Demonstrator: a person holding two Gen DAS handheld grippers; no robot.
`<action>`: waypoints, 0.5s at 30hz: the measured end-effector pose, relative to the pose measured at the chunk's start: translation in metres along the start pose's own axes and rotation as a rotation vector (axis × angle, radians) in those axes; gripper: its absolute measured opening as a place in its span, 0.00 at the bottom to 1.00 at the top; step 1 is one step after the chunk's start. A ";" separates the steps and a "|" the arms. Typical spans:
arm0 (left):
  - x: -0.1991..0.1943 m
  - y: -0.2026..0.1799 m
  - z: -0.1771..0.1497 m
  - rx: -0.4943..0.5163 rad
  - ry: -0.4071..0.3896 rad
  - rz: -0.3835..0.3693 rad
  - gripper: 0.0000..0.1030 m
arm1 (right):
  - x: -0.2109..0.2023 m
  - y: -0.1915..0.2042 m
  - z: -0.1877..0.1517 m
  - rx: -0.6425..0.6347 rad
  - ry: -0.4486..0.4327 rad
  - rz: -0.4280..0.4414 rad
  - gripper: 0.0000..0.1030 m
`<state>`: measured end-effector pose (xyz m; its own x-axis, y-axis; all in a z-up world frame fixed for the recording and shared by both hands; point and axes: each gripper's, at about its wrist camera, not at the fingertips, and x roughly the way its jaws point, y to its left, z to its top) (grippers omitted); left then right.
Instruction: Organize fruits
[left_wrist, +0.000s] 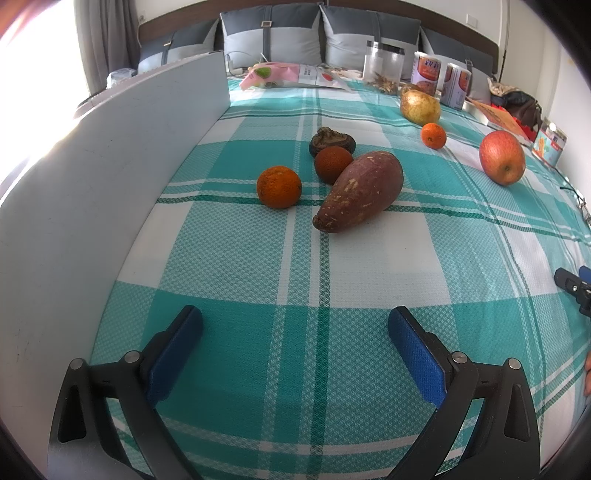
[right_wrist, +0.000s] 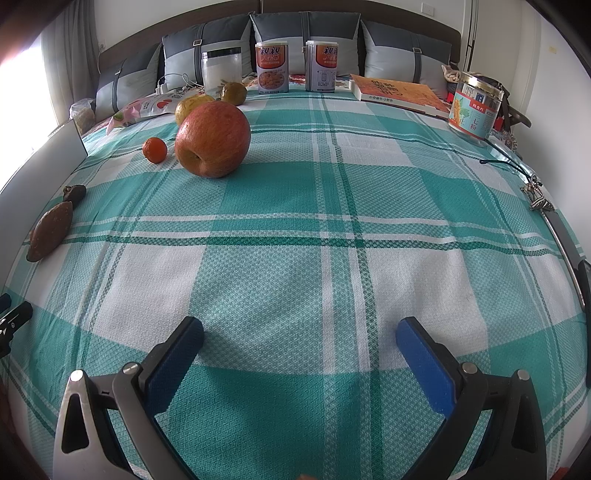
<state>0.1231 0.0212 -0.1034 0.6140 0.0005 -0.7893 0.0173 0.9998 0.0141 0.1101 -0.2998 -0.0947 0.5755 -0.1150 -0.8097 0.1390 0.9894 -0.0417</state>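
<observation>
On the teal plaid cloth (left_wrist: 258, 266) lie a sweet potato (left_wrist: 360, 192), an orange (left_wrist: 279, 186), a darker orange fruit (left_wrist: 333, 164) and a shrivelled brown fruit (left_wrist: 331, 139) in a cluster. Further right sit a yellow pear (left_wrist: 420, 106), a small tangerine (left_wrist: 433, 135) and a red apple (left_wrist: 501, 157). My left gripper (left_wrist: 294, 326) is open, well short of the cluster. My right gripper (right_wrist: 300, 334) is open over bare cloth; the apple (right_wrist: 213, 139), tangerine (right_wrist: 154, 149) and pear (right_wrist: 190, 105) lie ahead to its left, the sweet potato (right_wrist: 50, 230) at the far left.
A white board (left_wrist: 110, 166) walls the left side. At the back stand a clear jar (right_wrist: 221, 70), two cans (right_wrist: 272, 67), a snack bag (left_wrist: 291, 75), an orange book (right_wrist: 399, 92) and a tin (right_wrist: 475, 105). Pillows line the headboard. A cord with a trinket (right_wrist: 532, 194) lies right.
</observation>
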 end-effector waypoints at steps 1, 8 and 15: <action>0.000 0.000 0.000 -0.001 0.000 -0.002 0.99 | 0.000 0.000 0.000 0.000 0.000 0.000 1.00; -0.003 0.002 0.000 -0.003 0.000 -0.005 0.99 | 0.000 0.000 0.000 0.000 -0.001 0.001 1.00; -0.004 0.002 0.000 -0.003 0.000 -0.006 0.99 | 0.000 0.000 0.000 -0.001 0.000 0.001 1.00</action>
<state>0.1208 0.0229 -0.1006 0.6139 -0.0051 -0.7894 0.0185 0.9998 0.0079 0.1101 -0.2998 -0.0946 0.5760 -0.1143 -0.8094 0.1379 0.9896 -0.0416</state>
